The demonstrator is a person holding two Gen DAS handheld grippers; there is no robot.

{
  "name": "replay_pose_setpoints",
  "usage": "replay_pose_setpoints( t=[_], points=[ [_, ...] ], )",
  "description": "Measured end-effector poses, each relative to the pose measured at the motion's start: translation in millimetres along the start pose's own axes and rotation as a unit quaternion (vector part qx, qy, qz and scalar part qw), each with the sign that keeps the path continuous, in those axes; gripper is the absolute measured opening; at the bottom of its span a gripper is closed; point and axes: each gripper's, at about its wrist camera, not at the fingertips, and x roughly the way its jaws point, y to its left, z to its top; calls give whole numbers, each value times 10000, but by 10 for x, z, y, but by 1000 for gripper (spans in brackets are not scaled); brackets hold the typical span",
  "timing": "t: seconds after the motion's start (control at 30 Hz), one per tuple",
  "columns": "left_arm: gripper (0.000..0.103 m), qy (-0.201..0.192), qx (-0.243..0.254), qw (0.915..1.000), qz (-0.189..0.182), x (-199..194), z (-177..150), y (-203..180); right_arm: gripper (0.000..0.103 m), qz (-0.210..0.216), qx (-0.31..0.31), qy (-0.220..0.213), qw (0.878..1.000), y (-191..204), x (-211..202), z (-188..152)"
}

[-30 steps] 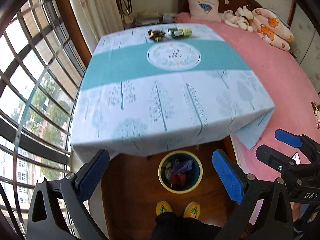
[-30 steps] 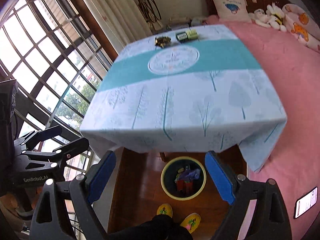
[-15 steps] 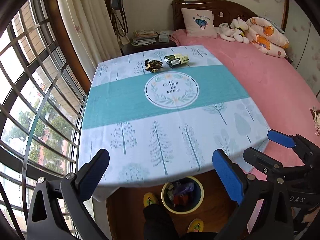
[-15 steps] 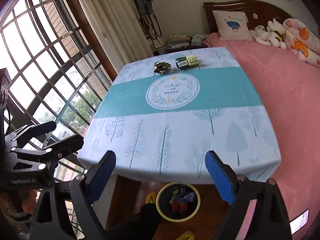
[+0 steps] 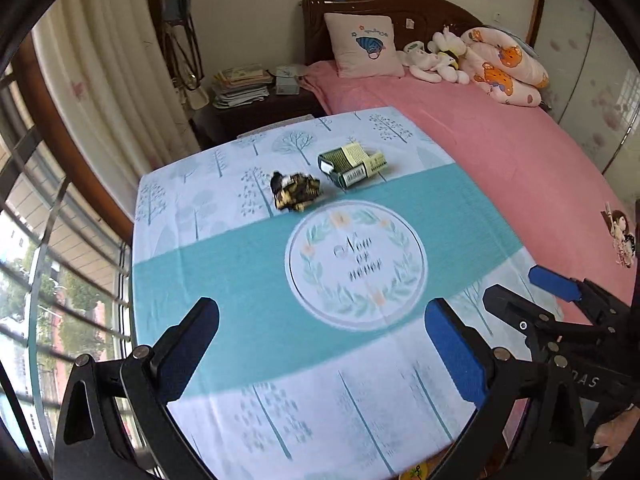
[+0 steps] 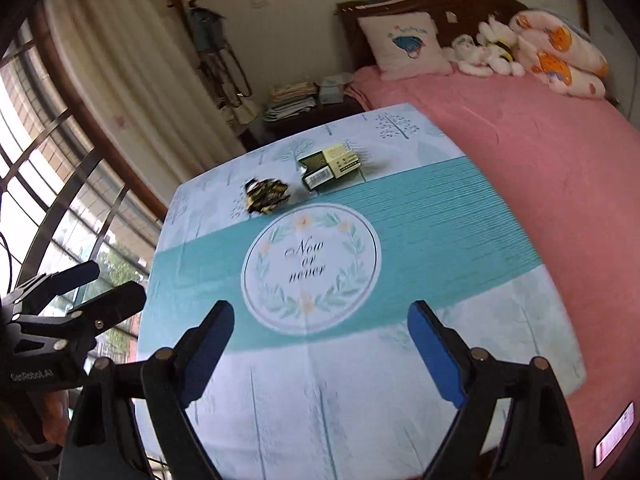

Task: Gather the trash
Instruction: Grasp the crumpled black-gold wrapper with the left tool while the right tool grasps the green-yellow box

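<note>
Teal and white cloth with printed trees and a round "Now or never" emblem covers the desk (image 5: 224,280). Two pieces of trash lie on its far half, just beyond the teal band: a crumpled dark-and-gold wrapper (image 5: 295,191) and, just beside it on the bed side, a green and pale-yellow carton (image 5: 352,164) lying flat with a barcode facing the camera. The two items sit close together but apart. Printing on the carton is too small to read.

Left gripper (image 5: 320,348) hangs above the near half of the desk, jaws spread wide, nothing between them. Right gripper (image 6: 322,344) is likewise released and empty; its jaws are closing slightly. Both are well apart from the trash. Each gripper appears at the edge of the other's view, cut off by the frame; part of a hand (image 5: 612,436) shows behind the right one.

Motion blur softens the emblem lettering in the left wrist view. The near desk edge is cut off by the frame, and the floor below it is almost wholly hidden. A pink bed (image 5: 520,168) borders the desk, with a pillow (image 5: 366,46) and plush toys (image 5: 436,60) at its headboard.
</note>
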Motion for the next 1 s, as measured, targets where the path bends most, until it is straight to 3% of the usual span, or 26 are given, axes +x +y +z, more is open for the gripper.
replay_pose_setpoints(
  t=[0.23,0.43,0.87,1.0],
  points=[
    [102,289,243,9990,-222,874,687,397,77,-174,658,143,9976,67,809,550],
    [102,590,241,9970,-440,1589,1064,600,74,-255,1086,374,9931,33,1459,900],
    [97,1312,87,9892,-655,2591,1322,544,72,-141,2137,549,9753,-209,2217,1306],
    [90,1430,114,9871,-717,2736,1323,500,54,14,2420,623,9683,-275,2415,1340]
  ],
)
